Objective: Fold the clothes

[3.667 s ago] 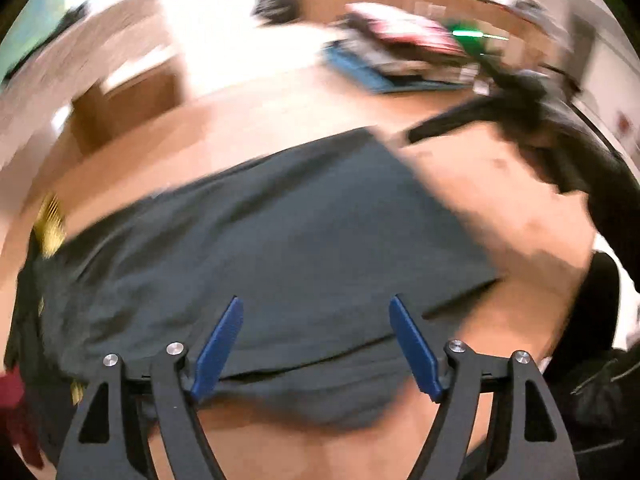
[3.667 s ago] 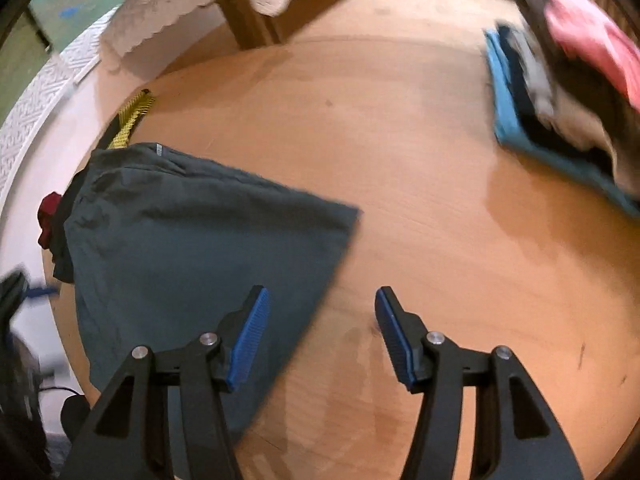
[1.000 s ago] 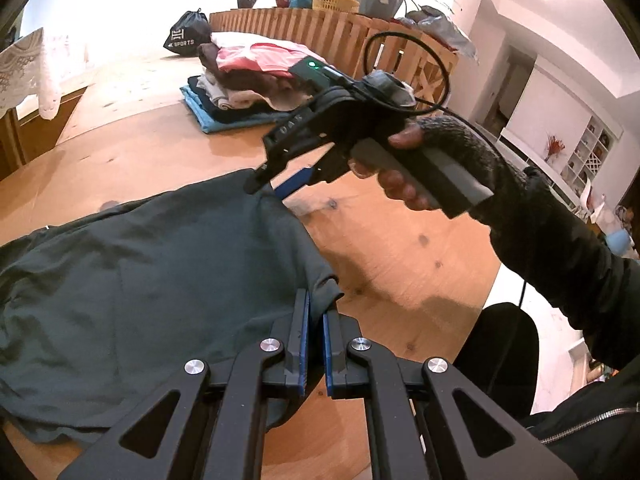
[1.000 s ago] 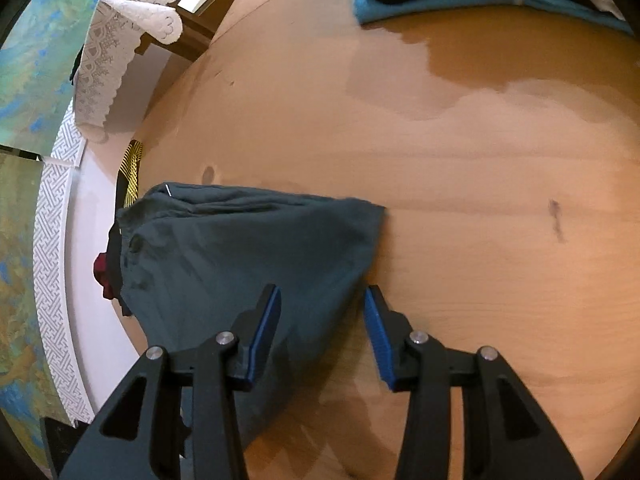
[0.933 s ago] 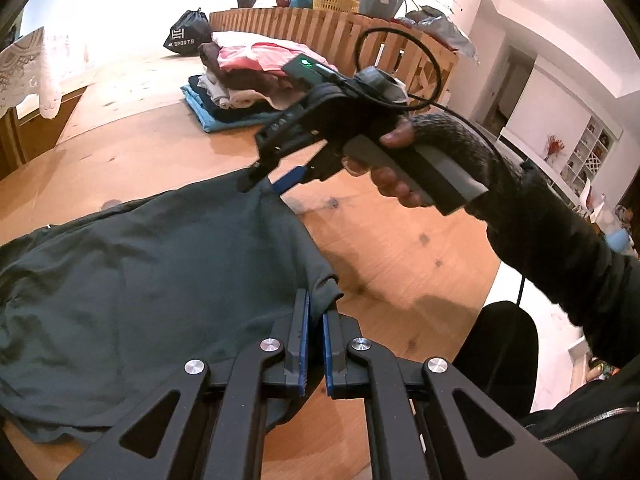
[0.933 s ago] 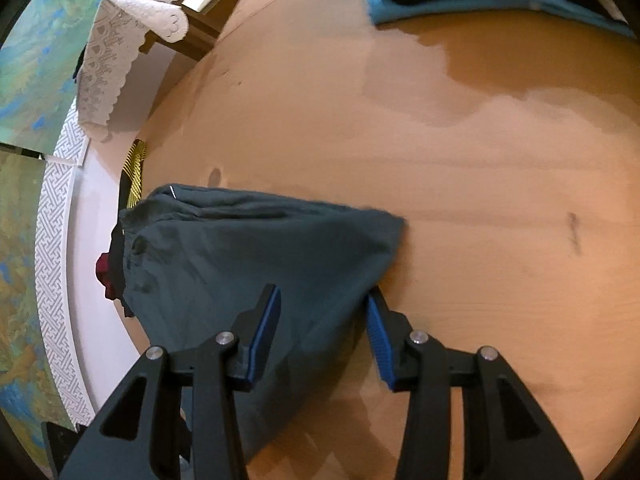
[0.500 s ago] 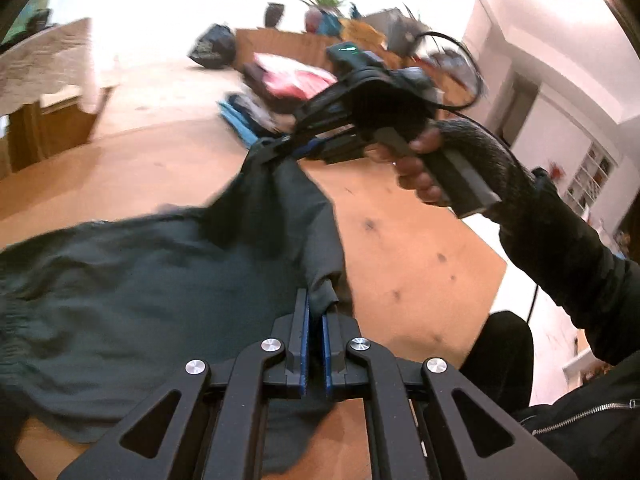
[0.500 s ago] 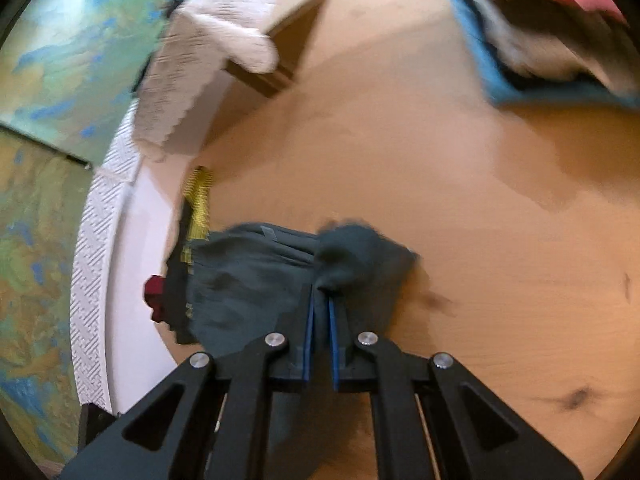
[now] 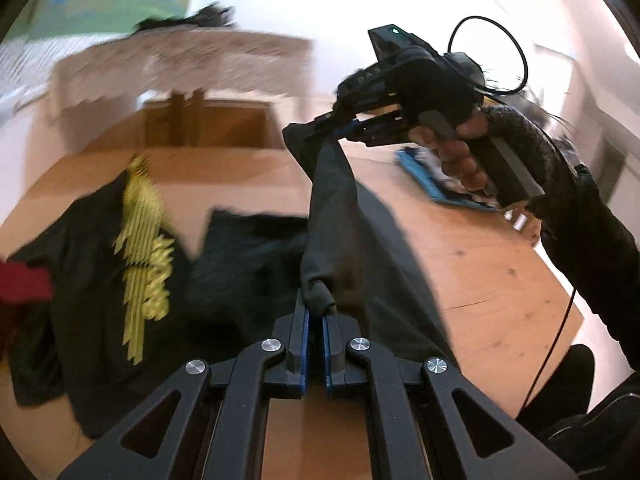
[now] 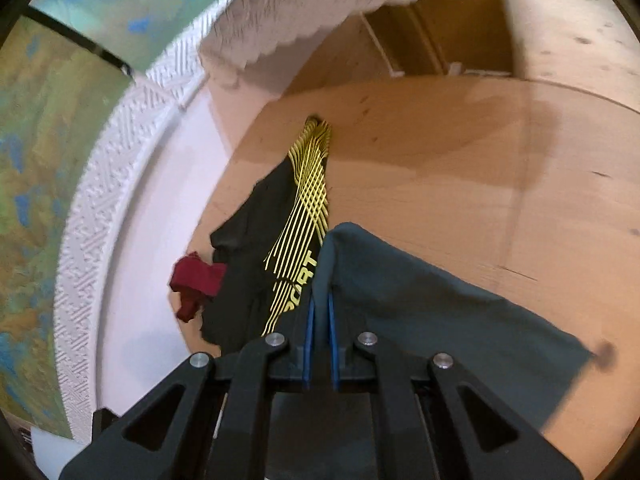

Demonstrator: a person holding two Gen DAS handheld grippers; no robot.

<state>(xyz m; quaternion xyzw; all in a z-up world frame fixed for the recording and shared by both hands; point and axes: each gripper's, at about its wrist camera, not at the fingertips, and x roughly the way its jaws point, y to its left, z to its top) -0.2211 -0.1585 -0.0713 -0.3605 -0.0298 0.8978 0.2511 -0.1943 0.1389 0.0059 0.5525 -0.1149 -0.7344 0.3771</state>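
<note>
Dark green garment (image 9: 332,216) lifted off counter (image 9: 472,264), stretched taut between left gripper (image 9: 316,322) and right gripper (image 9: 340,128); both jaws clamped on its corners, rest draping down.

A lace tablecloth (image 10: 320,20) hung over a side table, and a painted wall (image 10: 48,140) stood behind the wooden table (image 10: 500,184).

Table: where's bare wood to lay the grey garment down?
Free: wood right of the black-and-yellow shirt, beyond the grey garment, up to the table rim. Crowded: left edge, where the shirt and a red cloth lie.
</note>
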